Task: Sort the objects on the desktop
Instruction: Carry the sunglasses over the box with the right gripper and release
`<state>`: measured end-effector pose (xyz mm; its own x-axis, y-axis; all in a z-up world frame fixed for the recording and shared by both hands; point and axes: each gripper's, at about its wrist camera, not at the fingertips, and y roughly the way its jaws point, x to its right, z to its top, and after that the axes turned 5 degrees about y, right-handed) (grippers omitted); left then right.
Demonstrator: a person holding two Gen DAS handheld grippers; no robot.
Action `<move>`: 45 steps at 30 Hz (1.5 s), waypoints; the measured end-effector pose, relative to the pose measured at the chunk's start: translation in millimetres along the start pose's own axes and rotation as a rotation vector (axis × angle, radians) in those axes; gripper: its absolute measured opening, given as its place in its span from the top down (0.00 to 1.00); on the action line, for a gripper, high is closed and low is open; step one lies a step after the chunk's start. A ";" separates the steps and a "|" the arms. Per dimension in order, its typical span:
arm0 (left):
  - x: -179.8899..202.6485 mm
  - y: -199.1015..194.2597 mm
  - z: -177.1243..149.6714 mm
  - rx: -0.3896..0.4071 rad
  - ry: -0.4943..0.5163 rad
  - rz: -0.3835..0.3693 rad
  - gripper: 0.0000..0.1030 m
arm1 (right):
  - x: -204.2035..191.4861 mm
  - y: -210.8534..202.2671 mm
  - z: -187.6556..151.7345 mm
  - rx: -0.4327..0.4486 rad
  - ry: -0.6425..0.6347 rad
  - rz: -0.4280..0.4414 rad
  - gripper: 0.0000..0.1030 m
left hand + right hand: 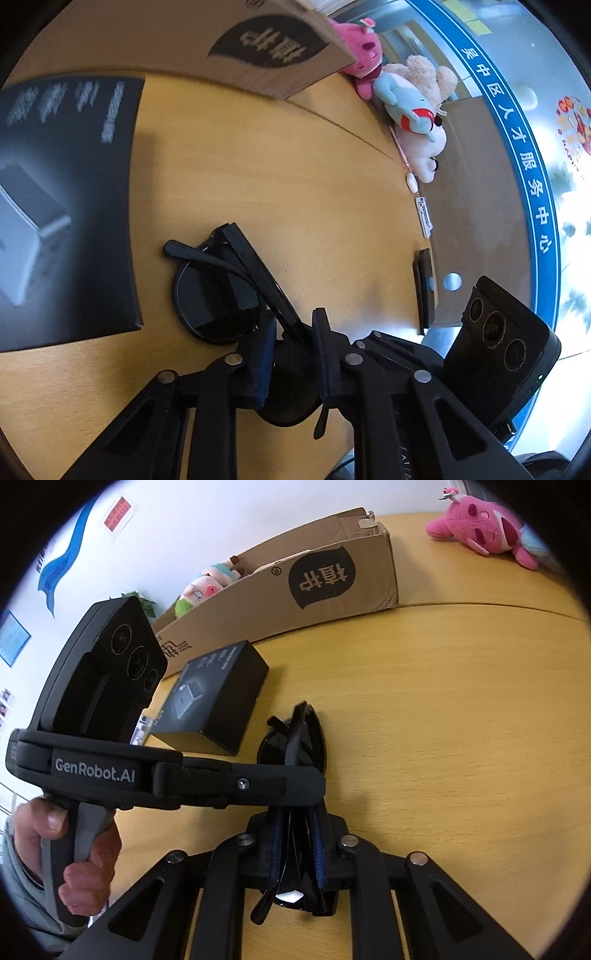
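Black folded sunglasses [221,291] hang just above the yellow wooden table [295,184]. My left gripper [293,354] is shut on the glasses near their middle. In the right wrist view my right gripper [297,853] is shut on the same sunglasses [295,738] at one lens end. The left gripper [295,786] crosses from the left and pinches the glasses just ahead of my right fingertips. Both grippers hold the sunglasses together.
A black product box [218,694] lies left of the glasses. A cardboard box [295,576] with soft toys stands behind it. Plush toys [410,107] lie at the table edge, along with a pen [404,158], a small white item [424,216] and a black phone [424,288].
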<state>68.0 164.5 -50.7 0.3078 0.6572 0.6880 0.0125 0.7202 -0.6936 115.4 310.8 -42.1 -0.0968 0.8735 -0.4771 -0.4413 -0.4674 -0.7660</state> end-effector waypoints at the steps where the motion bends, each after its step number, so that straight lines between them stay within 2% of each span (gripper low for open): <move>1: 1.2 -4.0 -0.1 0.012 0.003 -0.001 0.84 | -0.9 -1.8 0.3 0.007 0.001 0.004 0.89; 7: 21.1 -39.3 8.2 0.102 0.092 0.033 0.84 | -16.7 -21.5 11.7 0.085 -0.030 0.027 0.89; 13: 50.4 -90.4 42.5 0.201 0.238 0.088 0.84 | -44.0 -48.2 48.2 0.212 -0.089 0.047 0.89; 20: 79.5 -154.2 118.6 0.293 0.412 0.165 0.85 | -87.9 -63.1 122.8 0.357 -0.184 0.047 0.90; 24: 87.1 -177.7 178.1 0.293 0.467 0.200 0.85 | -101.6 -62.2 178.0 0.412 -0.191 0.055 0.90; 27: 77.5 -188.9 230.3 0.280 0.473 0.183 0.85 | -101.5 -53.5 227.3 0.425 -0.161 0.073 0.90; 31: 47.7 -178.0 301.2 0.213 0.427 0.165 0.85 | -92.8 -24.4 282.9 0.403 -0.113 0.051 0.90; 36: -4.9 -141.9 372.9 0.147 0.333 0.166 0.85 | -62.2 42.7 350.9 0.299 -0.025 0.031 0.90; 40: -43.9 -101.3 415.4 0.093 0.290 0.140 0.85 | -33.7 83.1 378.6 0.248 0.028 -0.011 0.90; 45: -85.0 -47.2 446.1 0.010 0.244 0.099 0.86 | 4.8 128.9 394.2 0.181 0.105 -0.081 0.91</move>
<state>-383.1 173.8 18.8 0.5271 0.6524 0.5445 -0.0376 0.6581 -0.7520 -293.7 308.5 26.7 0.0349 0.8839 -0.4664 -0.5976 -0.3555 -0.7187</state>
